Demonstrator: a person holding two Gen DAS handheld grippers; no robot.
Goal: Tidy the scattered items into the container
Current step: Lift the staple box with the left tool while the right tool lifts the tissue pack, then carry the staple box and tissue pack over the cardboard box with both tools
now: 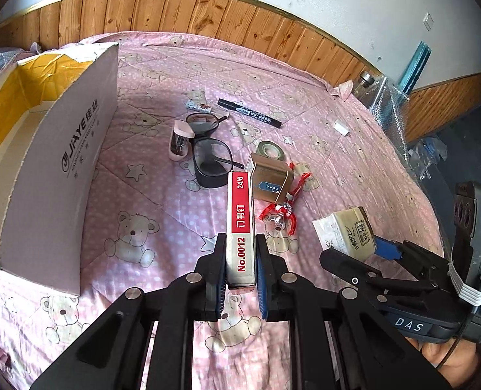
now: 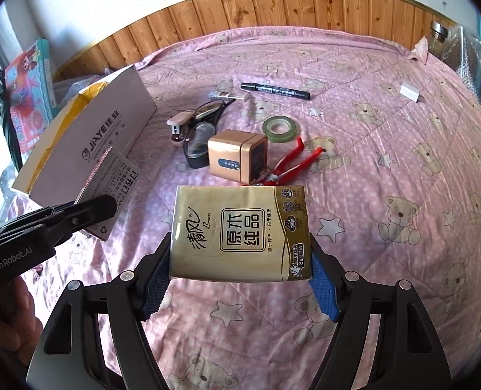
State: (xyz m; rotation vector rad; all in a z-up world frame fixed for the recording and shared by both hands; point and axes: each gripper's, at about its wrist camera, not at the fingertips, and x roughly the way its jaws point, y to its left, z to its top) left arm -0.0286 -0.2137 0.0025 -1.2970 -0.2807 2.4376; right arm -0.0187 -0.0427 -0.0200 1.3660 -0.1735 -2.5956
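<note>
Now staple box [image 1: 241, 227] sits clamped within left gripper [image 1: 240, 260].

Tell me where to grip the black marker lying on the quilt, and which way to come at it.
Grip the black marker at mid-barrel, coming down from above with the jaws closing across its narrow width. It lies flat on the pink quilt, running left to right in the right wrist view, with open quilt on both long sides. The small tube near its cap end probably leaves less room there, so stay central.
</note>
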